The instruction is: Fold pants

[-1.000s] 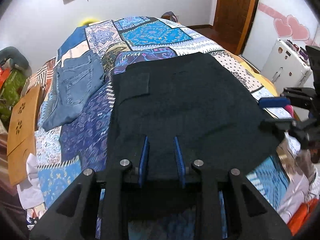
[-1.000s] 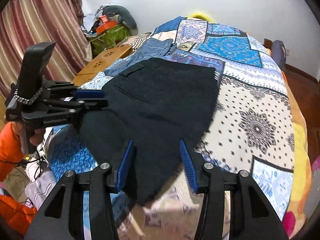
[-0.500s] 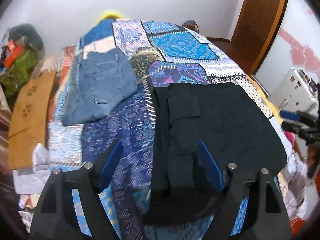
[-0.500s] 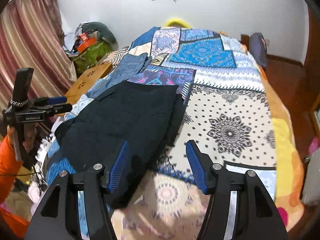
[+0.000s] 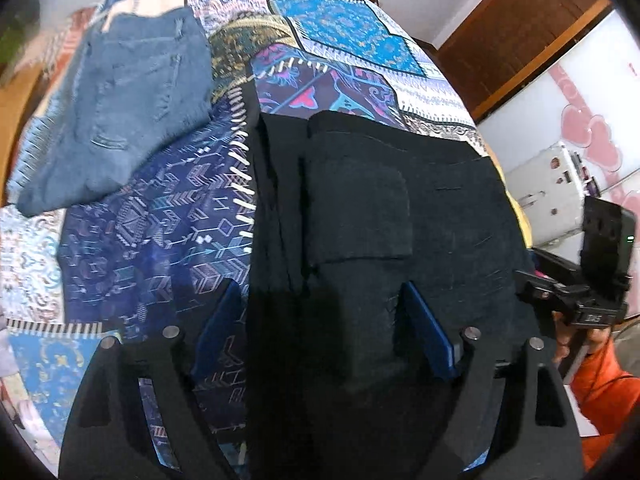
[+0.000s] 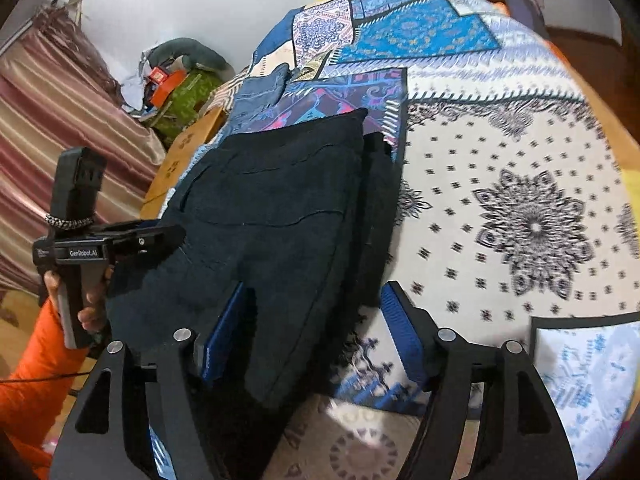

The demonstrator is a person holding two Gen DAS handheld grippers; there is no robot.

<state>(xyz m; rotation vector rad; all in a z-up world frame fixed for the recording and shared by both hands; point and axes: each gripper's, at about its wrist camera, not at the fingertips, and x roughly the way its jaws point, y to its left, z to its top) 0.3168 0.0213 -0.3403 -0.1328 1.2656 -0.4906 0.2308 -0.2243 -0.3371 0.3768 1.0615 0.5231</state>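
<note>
Left wrist view: sits low and close over the near edge of the black pants (image 5: 360, 220), facing up the bed (image 5: 132, 248) toward the far wall. Right wrist view: close above the same near edge, offset right, facing the same way. Both share the pants, patchwork cover, and folded jeans (image 5: 128, 92).

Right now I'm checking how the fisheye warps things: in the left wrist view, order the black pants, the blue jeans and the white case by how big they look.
1. Black pants, largest, though nearest the camera.
2. Blue jeans.
3. White case, smallest, partly hidden and near the warped edge, so its true size is unsure.
</note>
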